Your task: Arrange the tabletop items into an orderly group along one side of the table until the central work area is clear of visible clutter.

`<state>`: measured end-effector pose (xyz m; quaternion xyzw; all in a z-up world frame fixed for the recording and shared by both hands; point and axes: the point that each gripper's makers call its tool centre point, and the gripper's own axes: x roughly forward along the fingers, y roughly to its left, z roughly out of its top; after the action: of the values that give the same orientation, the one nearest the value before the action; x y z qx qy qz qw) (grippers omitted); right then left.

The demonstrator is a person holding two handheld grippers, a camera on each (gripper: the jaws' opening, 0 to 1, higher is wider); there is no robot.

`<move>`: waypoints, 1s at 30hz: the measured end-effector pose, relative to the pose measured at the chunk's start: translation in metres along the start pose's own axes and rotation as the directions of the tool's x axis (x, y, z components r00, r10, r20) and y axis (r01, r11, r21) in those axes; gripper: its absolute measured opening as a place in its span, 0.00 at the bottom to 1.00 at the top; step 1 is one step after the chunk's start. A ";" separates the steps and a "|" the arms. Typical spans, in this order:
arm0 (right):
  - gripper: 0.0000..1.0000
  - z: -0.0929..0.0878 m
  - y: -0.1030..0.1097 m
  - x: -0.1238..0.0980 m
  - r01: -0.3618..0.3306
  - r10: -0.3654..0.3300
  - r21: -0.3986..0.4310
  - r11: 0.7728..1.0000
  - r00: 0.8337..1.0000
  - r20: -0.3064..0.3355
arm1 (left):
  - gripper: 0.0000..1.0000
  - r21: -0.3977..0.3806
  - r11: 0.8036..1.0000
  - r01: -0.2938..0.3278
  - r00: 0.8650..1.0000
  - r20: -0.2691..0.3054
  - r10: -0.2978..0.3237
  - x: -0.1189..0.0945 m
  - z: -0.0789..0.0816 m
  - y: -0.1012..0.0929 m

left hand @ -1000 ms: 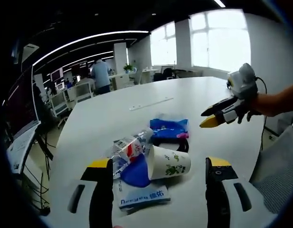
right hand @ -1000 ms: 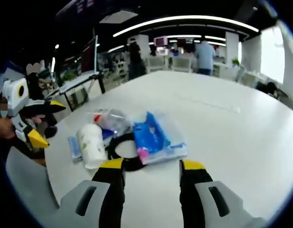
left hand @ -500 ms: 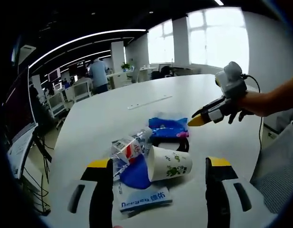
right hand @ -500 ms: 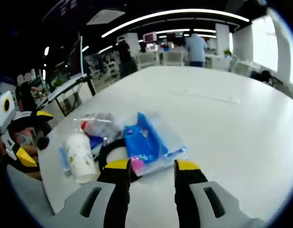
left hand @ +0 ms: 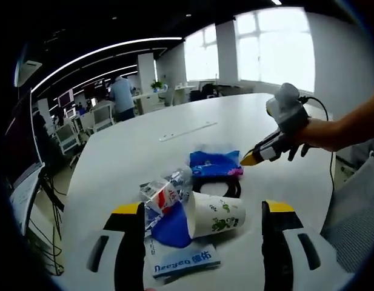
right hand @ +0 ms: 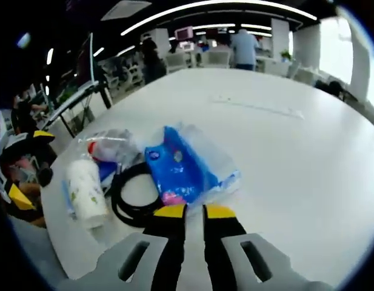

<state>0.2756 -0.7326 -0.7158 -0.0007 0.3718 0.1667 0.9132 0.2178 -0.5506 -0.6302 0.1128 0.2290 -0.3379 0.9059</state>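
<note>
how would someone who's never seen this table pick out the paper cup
On the white table, find the small heap of clutter. The paper cup lies tipped on its side at the heap's edge, beside a black cable loop. It alone is white with green leaf prints.

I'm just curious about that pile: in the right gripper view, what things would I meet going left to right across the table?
paper cup → black cable loop → blue plastic packet

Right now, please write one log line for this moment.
right gripper: nearly shut, at blue packet | left gripper: open, paper cup lying between fingers | items clustered
</note>
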 end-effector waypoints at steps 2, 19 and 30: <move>0.05 -0.002 -0.004 0.000 0.006 -0.006 0.010 1.000 1.000 -0.011 | 0.78 -0.002 1.000 0.002 1.000 0.001 -0.002 0.001 0.001 -0.001; 0.00 -0.018 -0.023 -0.018 0.037 -0.039 -0.050 0.998 0.998 -0.046 | 0.77 -0.009 0.999 0.034 0.999 0.022 -0.034 0.016 0.011 -0.016; 0.00 -0.018 -0.031 -0.032 0.038 -0.041 -0.083 0.996 0.999 -0.034 | 0.70 -0.013 0.997 0.079 0.996 0.030 -0.079 0.029 0.020 -0.034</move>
<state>0.2514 -0.7739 -0.7113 -0.0488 0.3807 0.1637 0.9088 0.2212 -0.5996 -0.6291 0.0923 0.2224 -0.3735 0.8958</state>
